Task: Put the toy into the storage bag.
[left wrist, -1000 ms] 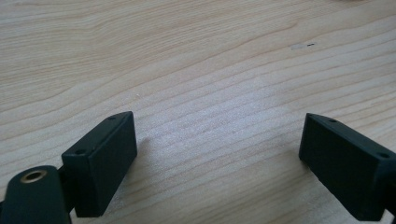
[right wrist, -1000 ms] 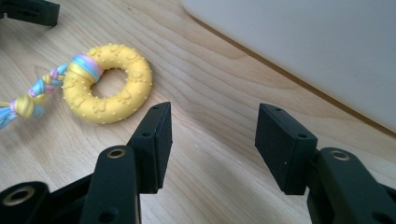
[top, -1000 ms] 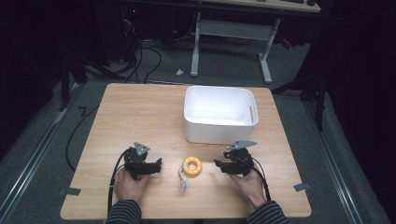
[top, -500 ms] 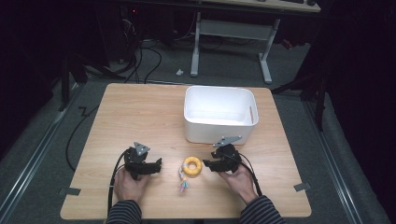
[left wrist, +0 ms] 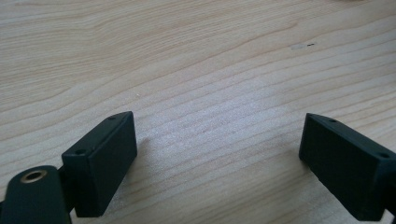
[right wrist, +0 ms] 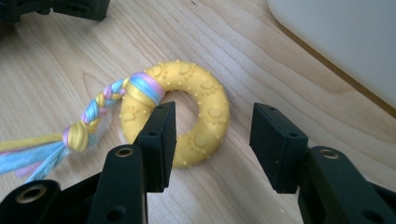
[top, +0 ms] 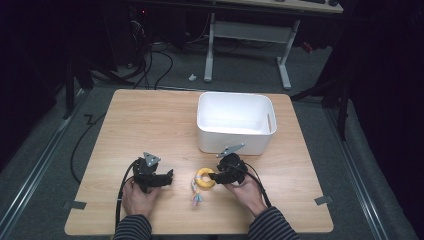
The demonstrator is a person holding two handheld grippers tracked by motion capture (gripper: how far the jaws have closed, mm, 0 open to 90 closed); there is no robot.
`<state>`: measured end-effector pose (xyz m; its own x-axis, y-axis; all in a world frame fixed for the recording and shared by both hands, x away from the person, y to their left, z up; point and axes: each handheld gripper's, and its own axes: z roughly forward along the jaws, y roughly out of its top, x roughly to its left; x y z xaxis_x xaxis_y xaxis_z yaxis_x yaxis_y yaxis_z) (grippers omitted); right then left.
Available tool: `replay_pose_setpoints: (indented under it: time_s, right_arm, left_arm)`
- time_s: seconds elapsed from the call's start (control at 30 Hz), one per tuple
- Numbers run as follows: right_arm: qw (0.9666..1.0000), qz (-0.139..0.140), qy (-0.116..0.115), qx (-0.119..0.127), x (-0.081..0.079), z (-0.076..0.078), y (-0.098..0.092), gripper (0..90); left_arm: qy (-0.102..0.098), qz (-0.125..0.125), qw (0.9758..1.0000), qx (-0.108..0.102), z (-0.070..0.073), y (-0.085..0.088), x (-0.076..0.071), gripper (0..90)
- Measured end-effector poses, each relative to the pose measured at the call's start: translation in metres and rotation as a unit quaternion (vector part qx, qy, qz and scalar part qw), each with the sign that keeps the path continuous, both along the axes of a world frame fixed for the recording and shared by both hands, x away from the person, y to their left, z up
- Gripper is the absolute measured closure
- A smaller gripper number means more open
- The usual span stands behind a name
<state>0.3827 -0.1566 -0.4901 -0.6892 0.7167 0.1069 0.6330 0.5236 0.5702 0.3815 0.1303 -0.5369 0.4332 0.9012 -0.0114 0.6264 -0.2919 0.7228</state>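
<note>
A yellow ring toy [top: 204, 179] [right wrist: 205, 88] with a pastel braided rope tail [right wrist: 88, 116] lies flat on the wooden table [top: 150, 125], near its front edge. My right gripper [top: 215, 176] [right wrist: 212, 112] is at the ring's right side. One jaw stands over the ring's hole and the other outside its rim, so the ring's near side lies between them. The jaws have just been closing, and a gap still shows beside the outer jaw. My left gripper [top: 169, 176] [left wrist: 217, 140] rests left of the toy, open wide over bare wood.
A white plastic bin [top: 230, 142] [right wrist: 345, 37] stands just behind the right gripper, close to the toy. The left gripper's black body [right wrist: 56, 7] sits beyond the rope tail. Cables trail from both grippers toward the table's front edge.
The right gripper has slid left from beside the bin to the ring, and its jaws now straddle the ring's side. The left gripper and the toy have stayed put.
</note>
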Motion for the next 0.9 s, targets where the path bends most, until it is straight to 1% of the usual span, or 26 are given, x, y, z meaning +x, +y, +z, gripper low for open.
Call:
replay_pose_setpoints:
  time_s: [0.17,0.2,0.23,0.4,0.43,0.5,0.6,0.73,0.9]
  right_arm:
    - [1.0,-0.004,0.003,-0.008,0.003,-0.001,0.007,51.2]
    - [0.9999,-0.005,0.01,-0.013,0.005,-0.002,0.01,51.5]
    - [0.9999,0.0,0.007,-0.015,0.006,-0.003,0.011,51.7]
    - [0.9994,-0.003,0.019,-0.03,0.009,-0.005,0.016,52.4]
    - [0.9993,0.0,0.017,-0.033,0.01,-0.005,0.017,52.4]
    - [0.9991,-0.002,0.019,-0.038,0.012,-0.006,0.018,52.4]
    - [0.9987,-0.006,0.025,-0.045,0.013,-0.008,0.02,54.3]
    - [0.9979,-0.002,0.03,-0.058,0.013,-0.011,0.023,56.9]
    - [0.9977,0.002,0.035,-0.059,0.013,-0.012,0.025,63.5]
  left_arm:
    - [0.0,0.0,1.0,0.0,0.0,0.0,0.0,11.3]
    - [0.0,0.0,1.0,0.0,0.0,0.0,0.0,11.3]
    - [0.0,0.0,1.0,0.0,0.0,0.0,0.0,11.3]
    - [0.0,0.0,1.0,0.0,0.0,0.0,0.0,11.3]
    - [0.0,0.0,1.0,0.0,0.0,0.0,0.0,11.3]
    - [0.0,0.0,1.0,0.0,0.0,0.0,0.0,11.3]
    - [0.0,-0.001,1.0,0.0,0.0,0.0,0.0,11.5]
    - [0.0,-0.002,1.0,-0.002,0.0,0.0,0.0,11.8]
    - [0.0,-0.003,1.0,0.0,0.0,0.0,0.0,12.3]
